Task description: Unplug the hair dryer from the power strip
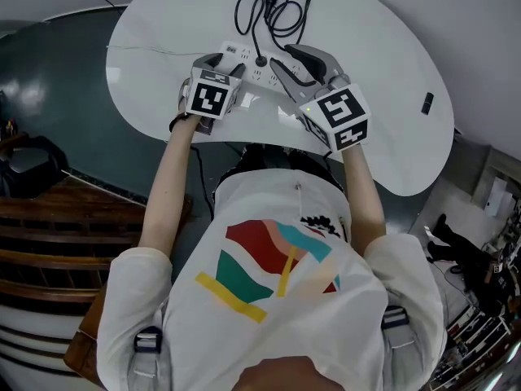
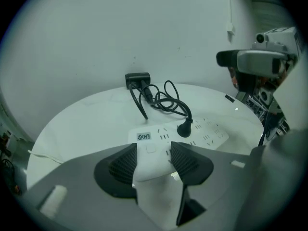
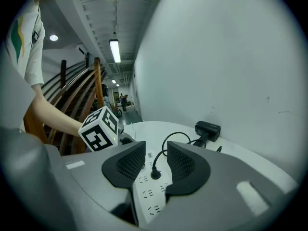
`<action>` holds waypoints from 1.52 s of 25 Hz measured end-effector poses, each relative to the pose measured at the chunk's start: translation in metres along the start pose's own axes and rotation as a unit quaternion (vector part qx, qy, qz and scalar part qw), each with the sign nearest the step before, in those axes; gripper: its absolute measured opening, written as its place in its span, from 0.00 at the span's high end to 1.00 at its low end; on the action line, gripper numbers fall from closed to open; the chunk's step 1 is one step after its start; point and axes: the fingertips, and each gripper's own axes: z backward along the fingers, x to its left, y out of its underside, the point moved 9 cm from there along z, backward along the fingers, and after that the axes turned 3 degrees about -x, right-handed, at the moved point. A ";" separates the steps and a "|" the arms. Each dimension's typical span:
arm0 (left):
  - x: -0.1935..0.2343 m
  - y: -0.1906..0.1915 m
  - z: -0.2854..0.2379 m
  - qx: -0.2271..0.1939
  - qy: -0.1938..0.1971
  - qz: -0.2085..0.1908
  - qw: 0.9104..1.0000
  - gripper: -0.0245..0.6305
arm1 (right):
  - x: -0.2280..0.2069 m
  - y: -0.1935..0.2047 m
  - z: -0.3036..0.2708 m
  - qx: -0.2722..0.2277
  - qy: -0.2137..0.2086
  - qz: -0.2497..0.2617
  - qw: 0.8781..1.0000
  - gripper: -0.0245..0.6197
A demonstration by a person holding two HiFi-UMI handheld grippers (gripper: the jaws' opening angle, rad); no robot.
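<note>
A white power strip (image 1: 244,53) lies on the round white table (image 1: 383,72). A black plug (image 2: 185,128) sits in one of its sockets, and its cord (image 2: 166,102) coils back to the black hair dryer (image 2: 137,78) by the wall. My left gripper (image 2: 153,158) is shut on the strip's near end, with a pad pressed against each side. My right gripper (image 3: 155,158) is open, its jaws on either side of the plug (image 3: 155,173) as seen in its own view, with no pad touching it. In the head view the right gripper (image 1: 281,57) hovers just right of the plug (image 1: 261,60).
A small black object (image 1: 427,103) lies near the table's right edge. A thin white cable (image 1: 146,50) runs off the table's left side. Wooden steps (image 1: 49,243) stand at the left, below the table. A white wall rises close behind the hair dryer (image 3: 208,128).
</note>
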 end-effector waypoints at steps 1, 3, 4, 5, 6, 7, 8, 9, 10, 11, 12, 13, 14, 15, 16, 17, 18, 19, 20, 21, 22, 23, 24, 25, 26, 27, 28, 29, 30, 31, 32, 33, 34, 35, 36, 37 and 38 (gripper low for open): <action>0.000 0.000 0.000 0.001 0.001 -0.001 1.000 0.63 | 0.000 0.006 -0.007 0.012 -0.008 0.007 1.000 0.74; 0.000 0.000 0.000 0.003 0.003 -0.002 1.000 0.63 | 0.000 0.019 -0.021 0.037 -0.020 0.020 0.999 0.72; 0.000 0.000 -0.001 0.005 0.004 -0.002 1.000 0.63 | 0.000 0.024 -0.027 0.048 -0.025 0.023 0.998 0.71; 0.000 0.001 -0.002 0.007 0.006 -0.001 1.000 0.63 | -0.001 0.030 -0.034 0.057 -0.029 0.023 0.998 0.71; 0.000 0.001 -0.003 0.008 0.006 0.000 1.000 0.63 | -0.002 0.035 -0.040 0.064 -0.033 0.022 0.997 0.71; -0.001 0.000 -0.002 0.008 0.006 0.000 1.000 0.63 | -0.002 0.039 -0.046 0.069 -0.036 0.021 0.997 0.71; -0.001 -0.001 -0.001 0.008 0.005 -0.002 1.000 0.63 | -0.002 0.043 -0.052 0.075 -0.039 0.023 0.996 0.71; -0.001 -0.001 0.000 0.008 0.005 -0.003 1.000 0.63 | -0.001 0.046 -0.057 0.079 -0.041 0.028 0.996 0.71; -0.001 -0.002 0.000 0.009 0.005 -0.003 1.000 0.63 | 0.001 0.049 -0.063 0.083 -0.044 0.033 0.995 0.71; -0.001 -0.002 0.001 0.012 0.005 -0.003 1.000 0.63 | 0.002 0.051 -0.068 0.086 -0.046 0.039 0.994 0.71; -0.001 -0.001 0.000 0.014 0.007 -0.003 1.000 0.63 | 0.003 0.054 -0.073 0.089 -0.047 0.044 0.994 0.72; -0.001 0.000 0.000 0.017 0.008 -0.002 1.000 0.63 | 0.004 0.056 -0.078 0.092 -0.048 0.048 0.993 0.72; -0.001 0.001 -0.001 0.018 0.008 -0.001 1.000 0.63 | 0.005 0.058 -0.082 0.094 -0.049 0.051 0.993 0.73; -0.001 0.001 -0.001 0.019 0.008 0.000 1.000 0.63 | 0.005 0.060 -0.086 0.097 -0.050 0.053 0.993 0.74; -0.002 0.001 -0.001 0.019 0.008 0.000 1.000 0.63 | 0.005 0.062 -0.088 0.099 -0.050 0.054 0.992 0.76; -0.002 0.000 0.000 0.020 0.007 0.000 1.000 0.63 | 0.005 0.063 -0.090 0.099 -0.050 0.056 0.992 0.78; -0.002 -0.001 0.000 0.020 0.007 -0.001 1.000 0.63 | 0.006 0.064 -0.092 0.099 -0.050 0.059 0.992 0.81; -0.002 -0.003 0.001 0.020 0.006 -0.001 1.000 0.63 | 0.007 0.065 -0.093 0.099 -0.048 0.064 0.992 0.83; -0.001 -0.003 0.001 0.021 0.006 -0.001 1.000 0.63 | 0.008 0.066 -0.095 0.098 -0.046 0.070 0.992 0.83; -0.001 -0.003 0.001 0.021 0.006 -0.001 1.000 0.63 | 0.009 0.066 -0.096 0.096 -0.043 0.078 0.991 0.84; -0.001 -0.004 0.001 0.022 0.006 -0.002 1.000 0.63 | 0.010 0.066 -0.096 0.093 -0.041 0.084 0.991 0.84; 0.000 -0.004 0.001 0.023 0.006 -0.002 1.000 0.63 | 0.010 0.066 -0.096 0.089 -0.040 0.089 0.991 0.84; 0.000 -0.004 0.002 0.025 0.006 -0.003 1.000 0.63 | 0.011 0.066 -0.095 0.084 -0.039 0.093 0.991 0.85; 0.000 -0.004 0.002 0.026 0.006 -0.002 1.000 0.63 | 0.012 0.066 -0.095 0.080 -0.037 0.095 0.992 0.85; 0.000 -0.003 0.002 0.027 0.007 -0.001 1.000 0.63 | 0.013 0.066 -0.094 0.076 -0.035 0.096 0.992 0.85; 0.000 -0.003 0.001 0.028 0.007 0.000 1.000 0.63 | 0.014 0.066 -0.094 0.073 -0.032 0.097 0.992 0.86; 0.000 -0.003 0.001 0.029 0.009 0.002 1.000 0.63 | 0.014 0.065 -0.094 0.070 -0.030 0.097 0.992 0.86; 0.000 -0.004 0.001 0.031 0.011 0.002 0.999 0.63 | 0.014 0.065 -0.093 0.068 -0.030 0.097 0.993 0.86; 0.000 -0.005 0.000 0.034 0.013 0.000 0.999 0.63 | 0.013 0.065 -0.092 0.067 -0.032 0.092 0.993 0.87; 0.000 -0.006 -0.001 0.038 0.015 -0.003 0.999 0.63 | 0.012 0.065 -0.092 0.067 -0.036 0.082 0.994 0.87; 0.000 -0.006 -0.001 0.043 0.016 -0.005 0.999 0.63 | 0.010 0.065 -0.092 0.068 -0.042 0.069 0.994 0.87; 0.000 -0.006 -0.002 0.047 0.017 -0.006 0.999 0.63 | 0.008 0.065 -0.093 0.070 -0.048 0.056 0.995 0.87; -0.001 -0.006 -0.003 0.050 0.016 -0.007 0.999 0.63 | 0.006 0.065 -0.093 0.073 -0.054 0.046 0.995 0.87; -0.001 -0.006 -0.003 0.052 0.015 -0.007 0.999 0.63 | 0.004 0.065 -0.093 0.073 -0.058 0.038 0.995 0.87; -0.002 -0.006 -0.004 0.053 0.015 -0.006 0.998 0.63 | 0.002 0.063 -0.092 0.064 -0.062 0.025 0.996 0.87; -0.003 -0.006 -0.004 0.055 0.016 -0.006 0.998 0.63 | -0.004 0.056 -0.088 0.034 -0.068 -0.007 0.997 0.87; -0.004 -0.006 -0.004 0.057 0.016 -0.007 0.998 0.63 | -0.013 0.043 -0.083 -0.021 -0.077 -0.060 0.995 0.87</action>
